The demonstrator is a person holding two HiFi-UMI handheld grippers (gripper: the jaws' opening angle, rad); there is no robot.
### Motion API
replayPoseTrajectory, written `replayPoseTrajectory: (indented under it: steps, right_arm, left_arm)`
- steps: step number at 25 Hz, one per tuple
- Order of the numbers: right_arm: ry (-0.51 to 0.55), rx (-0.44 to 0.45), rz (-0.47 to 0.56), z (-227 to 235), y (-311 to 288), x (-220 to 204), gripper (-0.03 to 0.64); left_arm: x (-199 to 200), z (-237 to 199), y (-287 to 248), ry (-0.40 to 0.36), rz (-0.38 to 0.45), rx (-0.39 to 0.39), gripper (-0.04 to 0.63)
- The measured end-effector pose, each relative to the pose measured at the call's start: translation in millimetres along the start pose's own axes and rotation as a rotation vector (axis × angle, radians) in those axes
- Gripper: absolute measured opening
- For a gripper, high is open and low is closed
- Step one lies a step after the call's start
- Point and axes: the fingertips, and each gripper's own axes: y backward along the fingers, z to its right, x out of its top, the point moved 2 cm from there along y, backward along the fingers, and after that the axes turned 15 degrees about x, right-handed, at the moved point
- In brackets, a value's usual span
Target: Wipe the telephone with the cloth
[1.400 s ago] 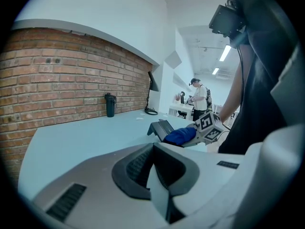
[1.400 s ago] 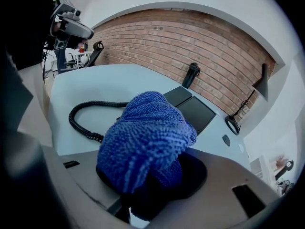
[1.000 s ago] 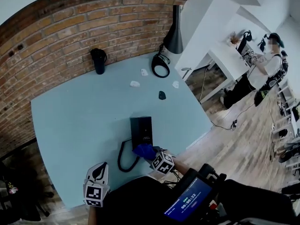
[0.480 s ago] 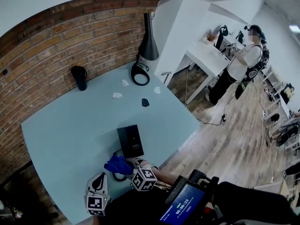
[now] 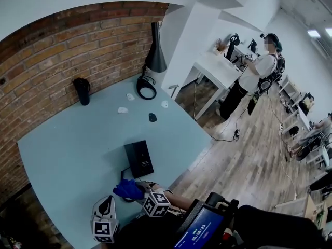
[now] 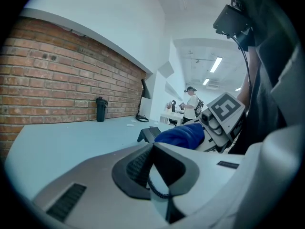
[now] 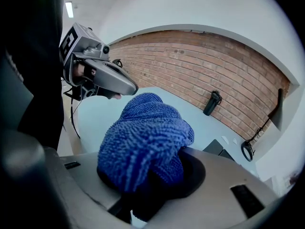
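Note:
The black telephone (image 5: 139,158) lies on the light blue table (image 5: 67,149), with its coiled cord looping toward the near edge. My right gripper (image 5: 140,192) is shut on a bunched blue cloth (image 5: 127,189), which it holds just in front of the telephone, at the cord. The cloth (image 7: 143,137) fills the right gripper view, and the telephone (image 7: 217,148) shows behind it. My left gripper (image 5: 108,202) hangs over the table's near edge, left of the cloth. Its jaws are together and hold nothing. The left gripper view shows the cloth (image 6: 183,135) and the telephone (image 6: 148,134) ahead.
A black bottle (image 5: 82,91) stands by the brick wall. A black lamp (image 5: 154,51) with a looped cable (image 5: 146,90) is at the far corner, with small white scraps (image 5: 123,110) and a dark object (image 5: 152,117) nearby. A person (image 5: 254,74) stands at a white desk (image 5: 218,66).
My right gripper has drawn the cloth off the telephone's near end, back toward the table's near edge and the left gripper. The head view has swung right.

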Motion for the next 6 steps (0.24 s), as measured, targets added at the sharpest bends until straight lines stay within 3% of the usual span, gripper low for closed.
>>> replayPoseTrajectory:
  steps: [6]
  right_arm:
    - [-0.018, -0.009, -0.046, -26.7, -12.0, 8.2, 0.177]
  left_arm:
    - [-7.5, -18.1, 24.0, -0.012, 0.012, -0.021, 0.023]
